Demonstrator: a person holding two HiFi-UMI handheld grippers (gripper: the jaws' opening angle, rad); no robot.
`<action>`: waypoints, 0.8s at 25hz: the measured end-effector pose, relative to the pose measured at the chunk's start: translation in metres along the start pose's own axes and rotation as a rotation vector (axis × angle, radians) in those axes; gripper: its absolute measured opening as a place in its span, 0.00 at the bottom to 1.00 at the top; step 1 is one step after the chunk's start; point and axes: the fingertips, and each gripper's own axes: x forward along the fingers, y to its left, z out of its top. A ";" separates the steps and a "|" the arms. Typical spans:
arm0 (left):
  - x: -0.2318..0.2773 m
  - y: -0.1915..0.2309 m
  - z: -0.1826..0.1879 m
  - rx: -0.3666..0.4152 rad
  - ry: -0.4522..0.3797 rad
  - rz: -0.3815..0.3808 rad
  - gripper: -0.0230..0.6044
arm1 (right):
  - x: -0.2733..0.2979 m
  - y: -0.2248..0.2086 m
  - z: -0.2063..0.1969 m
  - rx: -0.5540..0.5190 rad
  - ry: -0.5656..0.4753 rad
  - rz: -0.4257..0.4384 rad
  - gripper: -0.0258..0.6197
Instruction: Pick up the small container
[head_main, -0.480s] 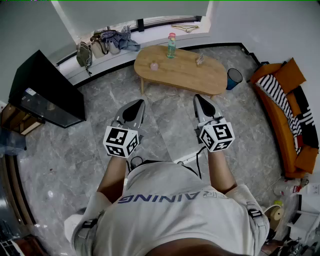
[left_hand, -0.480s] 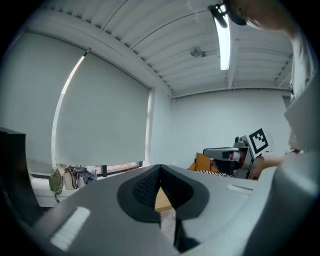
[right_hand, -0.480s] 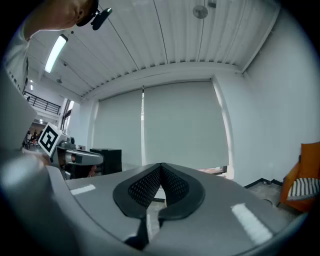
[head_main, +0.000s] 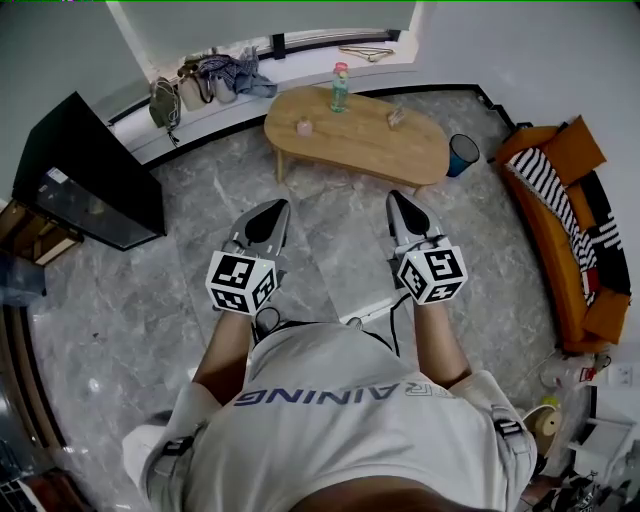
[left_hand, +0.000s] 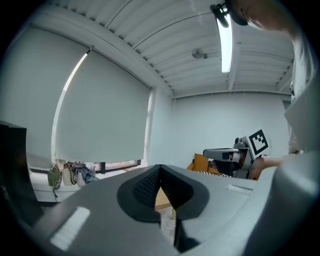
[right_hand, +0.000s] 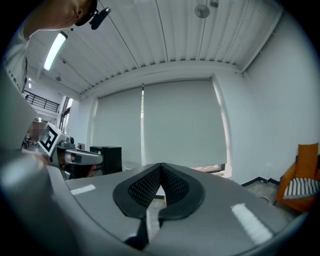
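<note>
The small pink container stands on the left part of the oval wooden table, far ahead of both grippers in the head view. My left gripper and right gripper are held side by side over the grey floor, pointing toward the table. Each is shut with nothing between its tips. In the left gripper view the left gripper has its tips together, with a strip of the table showing below them. The right gripper looks the same in its own view.
A green bottle with a pink cap and a small object also stand on the table. A blue bin sits at its right end, an orange sofa beyond. A black cabinet is at left; bags lie on the window ledge.
The head view has shifted a little, so the table and room sit slightly higher and further left. Both grippers hold the same place in view, still shut.
</note>
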 end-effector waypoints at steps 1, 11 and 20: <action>-0.002 0.001 -0.001 -0.003 0.000 0.000 0.03 | 0.000 0.002 0.000 -0.002 0.001 -0.002 0.07; -0.045 0.031 -0.010 -0.028 -0.001 0.010 0.03 | 0.009 0.048 -0.001 0.020 -0.018 0.006 0.07; -0.079 0.065 -0.028 -0.072 -0.004 0.032 0.04 | 0.030 0.096 -0.011 -0.021 0.028 0.044 0.07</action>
